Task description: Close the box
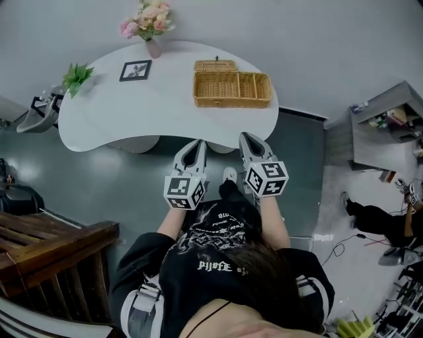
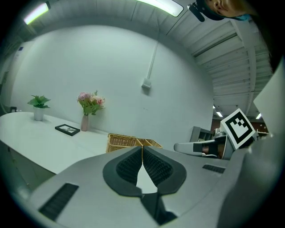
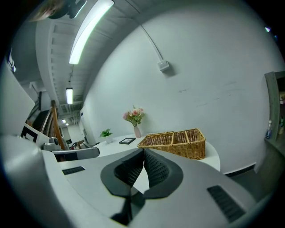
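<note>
Head view shows the wicker box [image 1: 231, 100] lying lengthwise left-right.

The wicker box [image 1: 232, 89], rectangular and compartmented, stands open at the white table's [image 1: 132, 112] two o'clock; its lid [image 1: 215, 66] sits behind at eleven.

Colour check from my end: the box [image 1: 232, 88] is honey-tan woven wicker and the table [image 1: 165, 119] is plain white. The flowers [image 1: 148, 18] are pink and cream, the vase [image 1: 153, 47] pale pink, the plant [image 1: 76, 77] bright green and the picture frame [image 1: 135, 70] black. My left gripper [image 1: 196, 142] and right gripper [image 1: 248, 136] are light grey with black ribbed pads [image 2: 127, 168], and the marker cubes [image 1: 184, 191] have black-and-white squares. The floor [image 1: 132, 178] is dark grey-green and the wall [image 1: 317, 39] pale grey.
</note>
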Demonstrator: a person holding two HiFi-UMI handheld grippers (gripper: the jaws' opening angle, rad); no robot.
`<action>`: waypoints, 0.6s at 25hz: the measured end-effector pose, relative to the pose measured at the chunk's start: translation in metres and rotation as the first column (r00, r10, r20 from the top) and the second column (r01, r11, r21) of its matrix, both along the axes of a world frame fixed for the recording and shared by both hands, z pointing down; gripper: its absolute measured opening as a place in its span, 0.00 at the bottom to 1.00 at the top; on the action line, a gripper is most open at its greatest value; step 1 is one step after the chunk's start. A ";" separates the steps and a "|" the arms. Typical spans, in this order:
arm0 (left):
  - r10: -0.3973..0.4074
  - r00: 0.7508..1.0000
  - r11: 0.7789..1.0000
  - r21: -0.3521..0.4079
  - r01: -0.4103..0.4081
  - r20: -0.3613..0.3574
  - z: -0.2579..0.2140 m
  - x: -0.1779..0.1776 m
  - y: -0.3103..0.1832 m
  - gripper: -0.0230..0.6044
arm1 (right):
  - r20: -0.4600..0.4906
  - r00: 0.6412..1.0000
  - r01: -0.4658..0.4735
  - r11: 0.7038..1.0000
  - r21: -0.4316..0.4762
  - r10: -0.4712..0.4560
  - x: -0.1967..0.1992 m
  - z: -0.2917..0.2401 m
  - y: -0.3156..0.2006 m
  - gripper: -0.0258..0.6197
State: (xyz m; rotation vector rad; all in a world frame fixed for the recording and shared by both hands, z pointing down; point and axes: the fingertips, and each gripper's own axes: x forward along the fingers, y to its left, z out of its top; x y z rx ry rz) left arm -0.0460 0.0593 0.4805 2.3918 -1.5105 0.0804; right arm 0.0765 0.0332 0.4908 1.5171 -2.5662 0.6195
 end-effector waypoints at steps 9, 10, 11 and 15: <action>-0.049 0.999 0.999 -0.010 0.050 0.008 -0.002 0.017 -0.082 0.08 | 0.017 0.998 0.052 0.999 0.016 -0.052 0.019 -0.008 -0.085 0.08; -0.058 0.998 0.998 -0.011 0.058 0.007 -0.002 0.019 -0.090 0.08 | 0.010 0.998 0.069 0.997 0.018 -0.069 0.020 -0.009 -0.093 0.08; -0.065 0.998 0.998 -0.012 0.065 0.007 -0.002 0.022 -0.097 0.08 | 0.003 0.996 0.084 0.996 0.019 -0.085 0.021 -0.010 -0.102 0.08; -0.088 0.996 0.996 -0.016 0.088 0.009 -0.001 0.033 -0.128 0.08 | 0.000 0.993 0.115 0.993 0.028 -0.115 0.028 -0.015 -0.138 0.08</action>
